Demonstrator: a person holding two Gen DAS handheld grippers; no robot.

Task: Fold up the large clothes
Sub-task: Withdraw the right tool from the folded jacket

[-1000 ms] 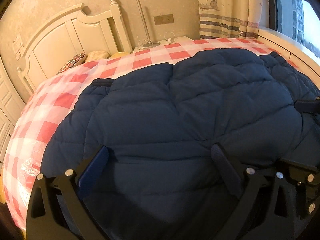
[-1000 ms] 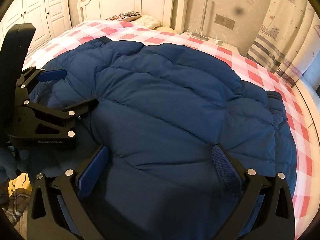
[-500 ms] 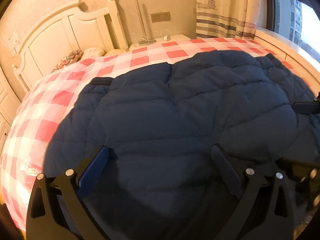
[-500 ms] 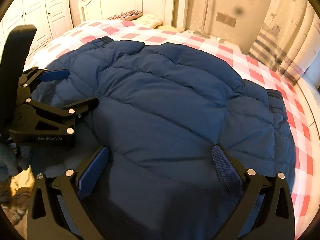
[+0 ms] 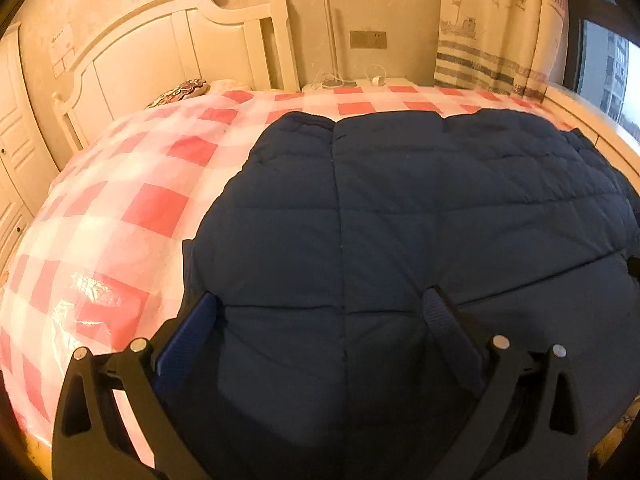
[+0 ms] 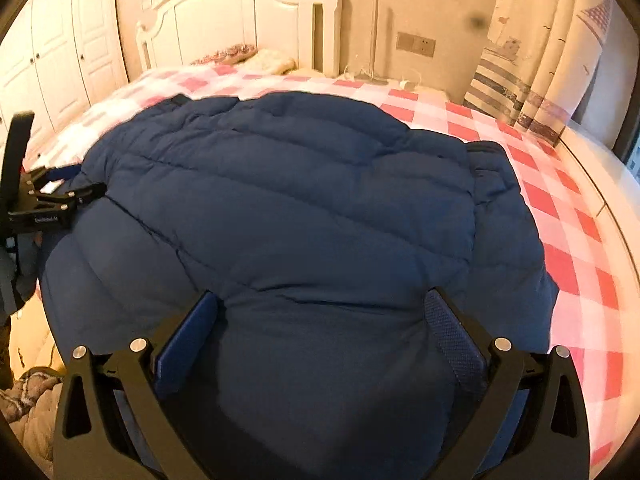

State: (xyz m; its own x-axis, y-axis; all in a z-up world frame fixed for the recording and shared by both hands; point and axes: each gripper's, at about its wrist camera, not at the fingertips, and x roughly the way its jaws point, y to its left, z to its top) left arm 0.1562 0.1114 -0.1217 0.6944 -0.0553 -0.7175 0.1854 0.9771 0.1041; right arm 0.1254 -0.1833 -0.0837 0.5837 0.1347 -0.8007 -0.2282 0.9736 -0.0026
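Note:
A large navy quilted down jacket [image 5: 400, 208] lies spread on the bed, also in the right wrist view [image 6: 300, 208]. My left gripper [image 5: 320, 312] is open, its blue-padded fingers wide apart over the jacket's near left part. My right gripper [image 6: 320, 312] is open over the jacket's near right edge. The left gripper also shows at the far left of the right wrist view [image 6: 60, 188], by the jacket's left edge. I cannot tell whether either gripper touches the fabric.
The bed has a pink-and-white checked cover [image 5: 140, 208] and a white headboard [image 5: 160, 48]. Pillows [image 6: 268, 60] lie at the head. A nightstand with cables [image 5: 352, 80], a curtain [image 5: 492, 32], a window [image 5: 608, 76] and white wardrobes [image 6: 60, 40] surround it.
My left gripper has swung left, bringing more checked cover into view. In the right wrist view it now sits farther away and higher. The jacket lies much as before.

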